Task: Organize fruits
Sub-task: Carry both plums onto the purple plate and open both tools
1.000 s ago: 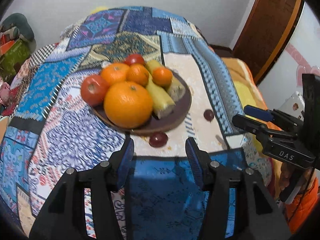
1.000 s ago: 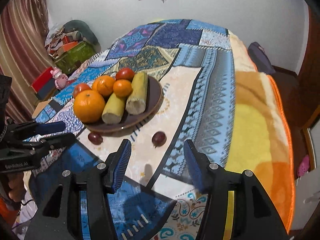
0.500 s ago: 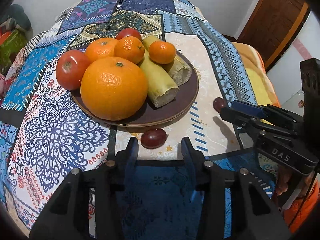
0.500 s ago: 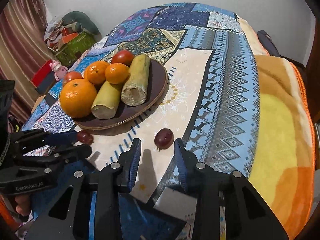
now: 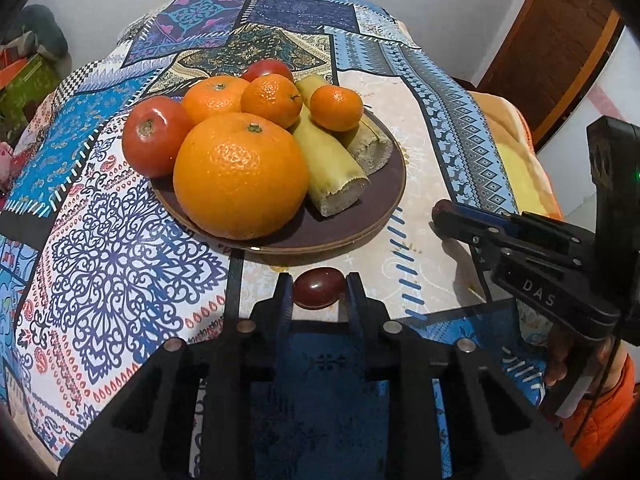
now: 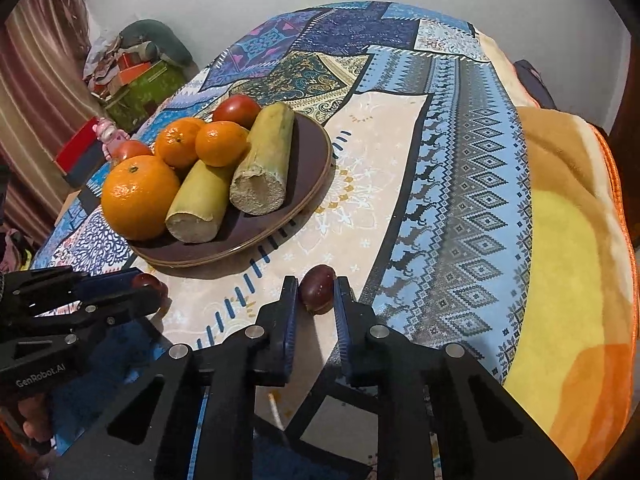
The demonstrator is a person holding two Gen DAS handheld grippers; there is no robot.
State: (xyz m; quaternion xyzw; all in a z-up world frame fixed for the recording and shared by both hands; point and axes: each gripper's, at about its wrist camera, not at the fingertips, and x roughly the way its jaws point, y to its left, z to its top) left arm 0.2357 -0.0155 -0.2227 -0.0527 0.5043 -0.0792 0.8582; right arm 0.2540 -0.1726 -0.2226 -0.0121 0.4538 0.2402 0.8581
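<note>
A brown plate (image 5: 384, 200) (image 6: 308, 168) holds a big orange (image 5: 240, 176), smaller oranges, tomatoes and two pale sugarcane pieces (image 6: 264, 164). My left gripper (image 5: 319, 284) has closed onto a dark red grape (image 5: 319, 287) lying on the tablecloth just in front of the plate. My right gripper (image 6: 316, 288) has closed onto a second dark red grape (image 6: 318, 287) to the plate's right. Each gripper shows in the other's view: the right one (image 5: 444, 216), the left one (image 6: 148, 284).
The table wears a patterned blue patchwork cloth (image 5: 100, 248). An orange-yellow blanket (image 6: 568, 240) lies at the right. Boxes and clutter (image 6: 136, 76) stand by the left wall; a wooden door (image 5: 552, 40) is at the far right.
Both grippers moved forward and down to the table, and their fingers closed in around one grape each. The plate and its fruit did not move.
</note>
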